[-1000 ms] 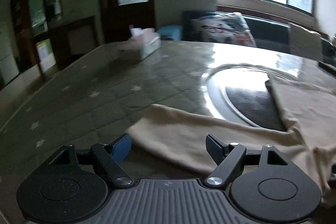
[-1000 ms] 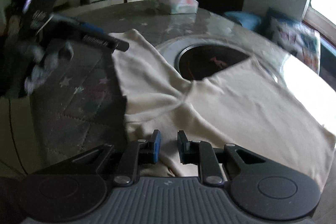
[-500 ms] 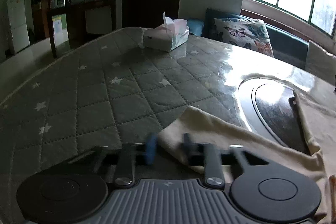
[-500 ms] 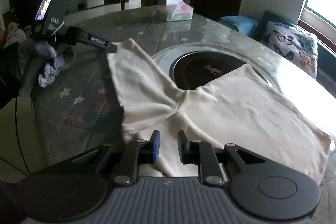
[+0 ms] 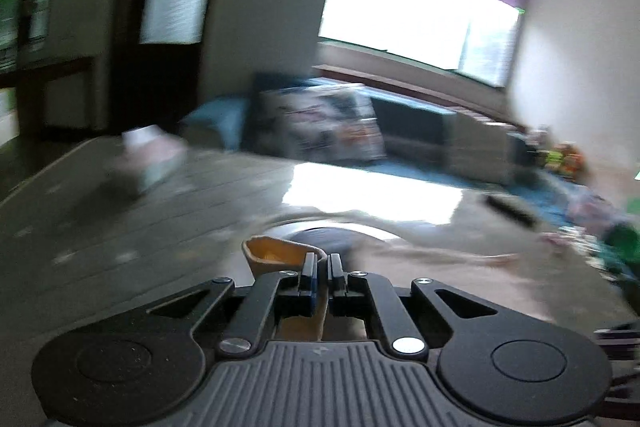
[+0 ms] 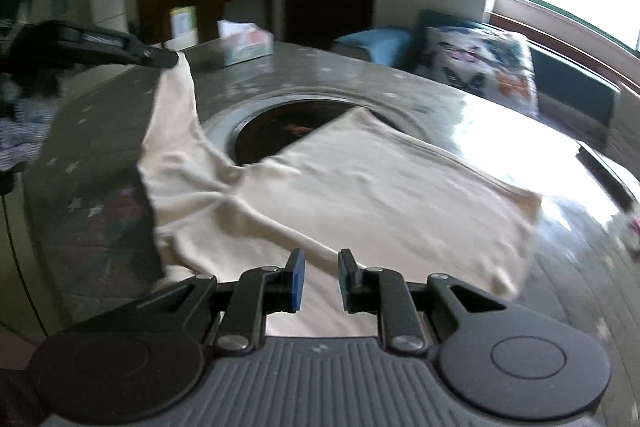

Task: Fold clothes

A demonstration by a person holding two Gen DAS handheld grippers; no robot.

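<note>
Round table (image 6: 100, 227) w/ a quilted, star-dotted cover under a glossy top, dark inset disc (image 6: 292, 131) at its centre, bright window behind. Cream garment (image 6: 360, 199) lies spread across the disc and the near half of the table. Left gripper (image 5: 319, 259) has just been closing — jaws now pinched tight on a corner of the cloth, a fold poking out beside the pads; from the right wrist cam that corner (image 6: 180, 67) hangs lifted off the table. Right gripper (image 6: 319, 259): narrow gap, near hem lying right at the pads — can't tell if it's clamped. Step in hand, I'd say: first fold, lifted corner coming over. Next calls for carrying it across w/out dragging the rest, right side anchoring. Tissue box (image 6: 244, 43) at the far edge; any print too blurred to read, no brands legible.
</note>
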